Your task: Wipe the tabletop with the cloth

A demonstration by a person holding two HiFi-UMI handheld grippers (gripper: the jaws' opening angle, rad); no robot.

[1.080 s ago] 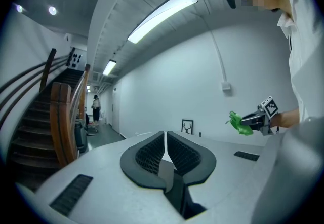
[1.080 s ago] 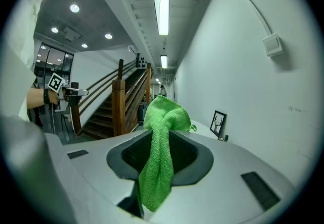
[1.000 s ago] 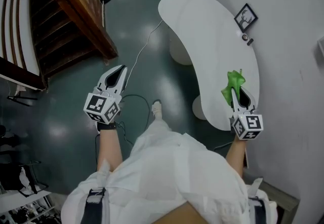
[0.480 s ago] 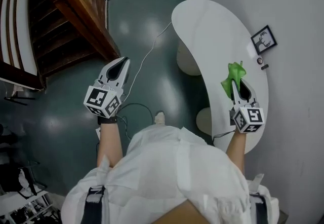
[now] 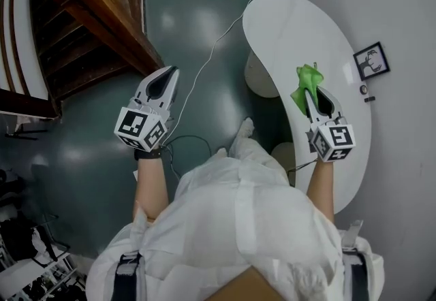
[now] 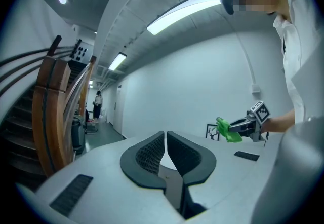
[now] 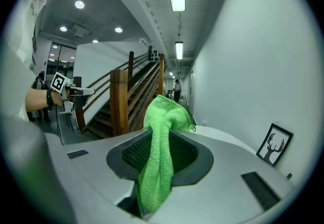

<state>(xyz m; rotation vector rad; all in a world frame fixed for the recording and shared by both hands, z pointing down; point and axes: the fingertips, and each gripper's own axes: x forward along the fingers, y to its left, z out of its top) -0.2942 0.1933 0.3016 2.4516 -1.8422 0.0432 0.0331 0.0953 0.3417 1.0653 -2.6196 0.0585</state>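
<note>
A bright green cloth [image 5: 306,82] hangs pinched between the jaws of my right gripper [image 5: 307,93], which is shut on it. It is held over the near half of the white kidney-shaped tabletop [image 5: 293,27]. In the right gripper view the cloth [image 7: 161,152] bunches above the jaws and trails down between them. My left gripper [image 5: 166,77] hovers over the dark green floor, well left of the table, jaws shut with nothing in them. The left gripper view shows its own closed jaws [image 6: 165,135] and, beyond them, the right gripper [image 6: 248,123] with the cloth [image 6: 226,130].
A wooden staircase [image 5: 102,13] rises at the left. A white cable [image 5: 206,65] runs across the floor to the table's far end. A framed deer picture [image 5: 371,61] leans on the wall, with small dark items [image 5: 365,91] beside it. The table's round pedestal [image 5: 260,77] stands beneath.
The right gripper has carried the cloth forward, farther in over the tabletop. The person has stepped closer to the table. The left gripper stays shut over the floor.
</note>
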